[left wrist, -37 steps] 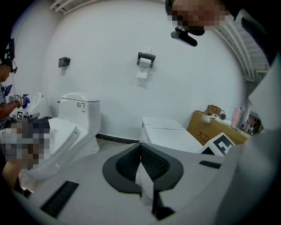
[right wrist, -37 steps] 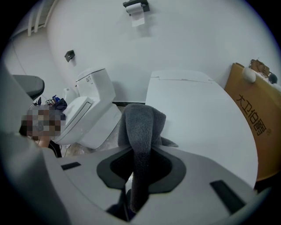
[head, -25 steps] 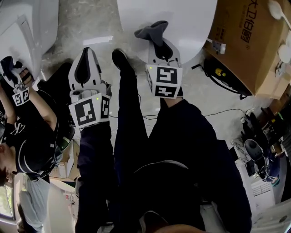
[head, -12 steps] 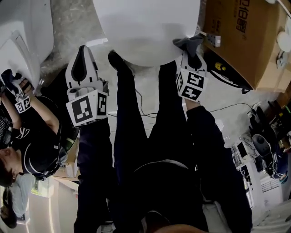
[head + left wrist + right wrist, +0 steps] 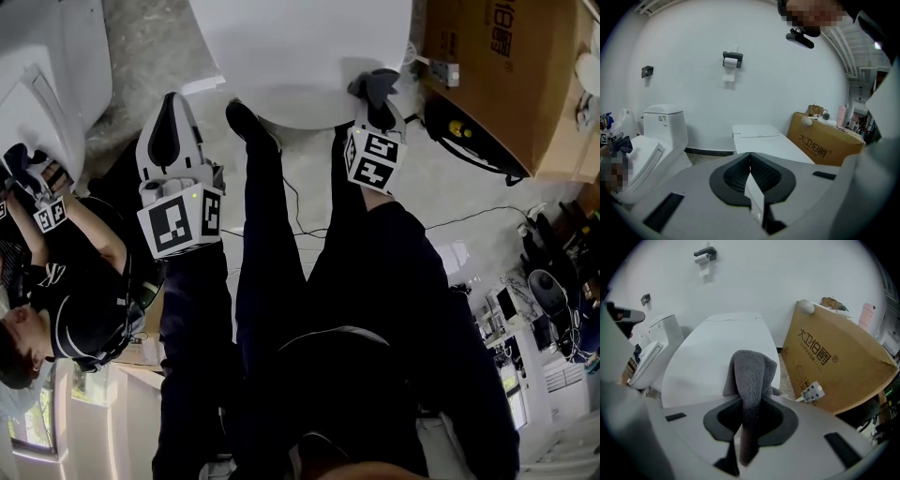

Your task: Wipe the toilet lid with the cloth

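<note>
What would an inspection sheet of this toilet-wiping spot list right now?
Surface: lid shut, white, no marks seen.
Job's things: grey cloth at the lid's near right edge.
Clutter: box right of the toilet; gear on the floor farther right.
Grippers: right gripper jaws shut on the cloth; left gripper jaws shut, empty, off the lid.
Cables: black cable along the box's foot; thin cable across the floor.
Surroundings: wall with paper holder; second toilet at left, a person beside it.
</note>
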The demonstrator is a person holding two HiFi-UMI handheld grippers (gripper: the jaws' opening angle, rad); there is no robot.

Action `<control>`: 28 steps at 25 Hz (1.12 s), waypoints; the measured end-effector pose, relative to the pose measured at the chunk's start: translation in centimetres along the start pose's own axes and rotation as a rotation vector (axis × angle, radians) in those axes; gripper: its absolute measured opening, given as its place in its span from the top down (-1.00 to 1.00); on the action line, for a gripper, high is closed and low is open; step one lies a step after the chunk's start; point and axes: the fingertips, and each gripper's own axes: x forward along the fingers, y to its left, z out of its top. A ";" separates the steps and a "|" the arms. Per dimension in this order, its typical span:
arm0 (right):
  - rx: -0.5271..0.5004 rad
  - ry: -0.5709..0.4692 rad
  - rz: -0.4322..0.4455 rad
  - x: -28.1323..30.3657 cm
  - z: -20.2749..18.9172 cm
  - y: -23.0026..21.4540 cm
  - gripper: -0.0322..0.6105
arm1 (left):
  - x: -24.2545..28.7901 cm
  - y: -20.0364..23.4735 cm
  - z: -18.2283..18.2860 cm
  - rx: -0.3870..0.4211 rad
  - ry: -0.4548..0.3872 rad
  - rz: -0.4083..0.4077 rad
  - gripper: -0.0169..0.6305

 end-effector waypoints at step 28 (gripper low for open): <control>0.036 0.022 0.173 -0.6 -0.7 18.4 0.68 | -2.9 6.7 -1.6 -0.043 -0.019 0.009 0.90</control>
